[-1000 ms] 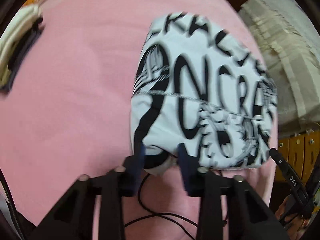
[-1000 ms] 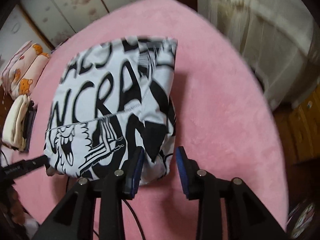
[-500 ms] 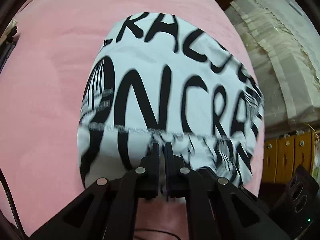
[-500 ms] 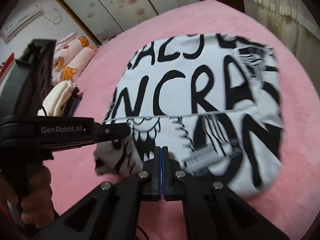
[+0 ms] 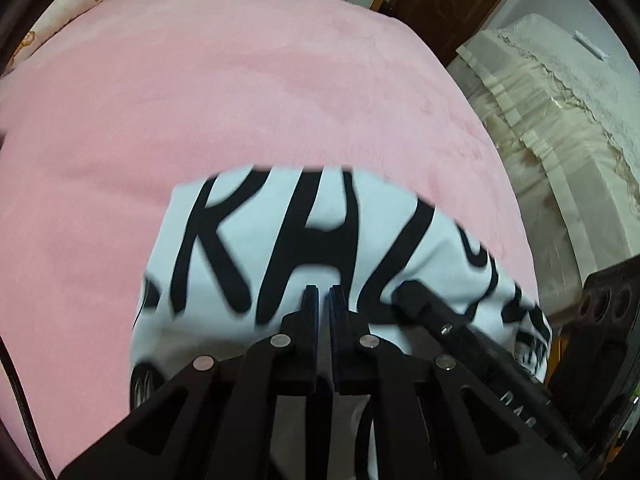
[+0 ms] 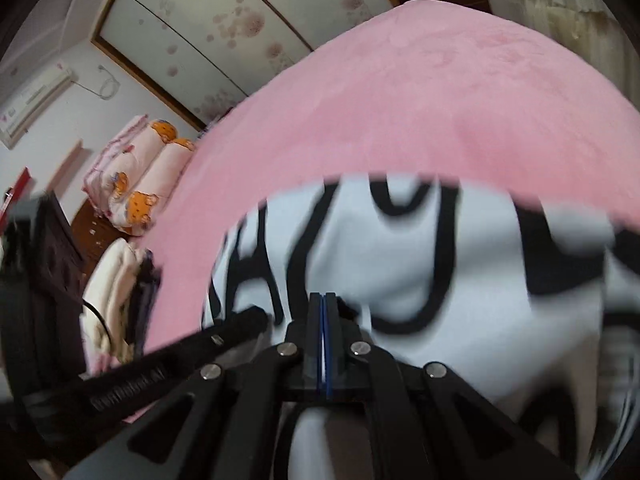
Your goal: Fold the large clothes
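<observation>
**Both grippers carrying the fold over**

Left wrist: the left gripper (image 5: 323,300) pinches the printed garment (image 5: 280,248) on the pink bed (image 5: 240,80).

Right wrist: the right gripper (image 6: 324,304) is clamped on it too. Best keep both edges level.

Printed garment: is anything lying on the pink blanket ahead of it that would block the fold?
Nothing visible. Both the left gripper and right gripper are shut on the printed garment, and the pink blanket beyond its far edge lies bare.

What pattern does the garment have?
White garment with big black letters, clearest in the left wrist view.
</observation>
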Motion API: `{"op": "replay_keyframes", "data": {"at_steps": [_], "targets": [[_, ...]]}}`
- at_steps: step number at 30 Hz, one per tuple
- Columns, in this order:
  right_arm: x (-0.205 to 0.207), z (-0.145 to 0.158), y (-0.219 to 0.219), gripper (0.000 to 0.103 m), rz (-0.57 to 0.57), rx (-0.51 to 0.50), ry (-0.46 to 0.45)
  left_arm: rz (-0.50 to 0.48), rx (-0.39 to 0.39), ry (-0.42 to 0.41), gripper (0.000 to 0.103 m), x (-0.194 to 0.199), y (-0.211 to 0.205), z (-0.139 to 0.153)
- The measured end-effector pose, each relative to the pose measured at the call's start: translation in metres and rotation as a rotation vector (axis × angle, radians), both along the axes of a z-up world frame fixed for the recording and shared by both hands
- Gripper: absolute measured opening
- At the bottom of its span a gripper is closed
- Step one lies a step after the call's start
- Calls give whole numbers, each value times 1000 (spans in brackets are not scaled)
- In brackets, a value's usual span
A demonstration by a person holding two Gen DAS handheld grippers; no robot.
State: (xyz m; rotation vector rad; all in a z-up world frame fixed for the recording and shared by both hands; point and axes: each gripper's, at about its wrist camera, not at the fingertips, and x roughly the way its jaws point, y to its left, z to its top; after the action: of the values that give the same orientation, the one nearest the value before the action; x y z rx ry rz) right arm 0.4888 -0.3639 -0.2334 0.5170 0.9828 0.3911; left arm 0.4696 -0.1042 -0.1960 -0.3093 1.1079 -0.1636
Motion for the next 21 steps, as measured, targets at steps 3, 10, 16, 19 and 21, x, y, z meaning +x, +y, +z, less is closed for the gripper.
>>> {"op": "replay_keyframes", "data": {"at_steps": [3,10,16,19,21], "targets": [[16,3,-5,0,-27,-77,-24,16,13,-11,3,12,-4,-3],[0,-2,-46,0,-112,-143,-13,88,-9,-32,3,26,1,-12],[-34,-17,-122,0,-348,-114,122,99,-61,-32,1,27,9,-18],[-48,-21,-143,0,-396,-111,172,92,-42,-27,1,26,10,-13],[-59,-14,-149,0,-383,-101,155,103,5,-22,1,21,10,-5]]}}
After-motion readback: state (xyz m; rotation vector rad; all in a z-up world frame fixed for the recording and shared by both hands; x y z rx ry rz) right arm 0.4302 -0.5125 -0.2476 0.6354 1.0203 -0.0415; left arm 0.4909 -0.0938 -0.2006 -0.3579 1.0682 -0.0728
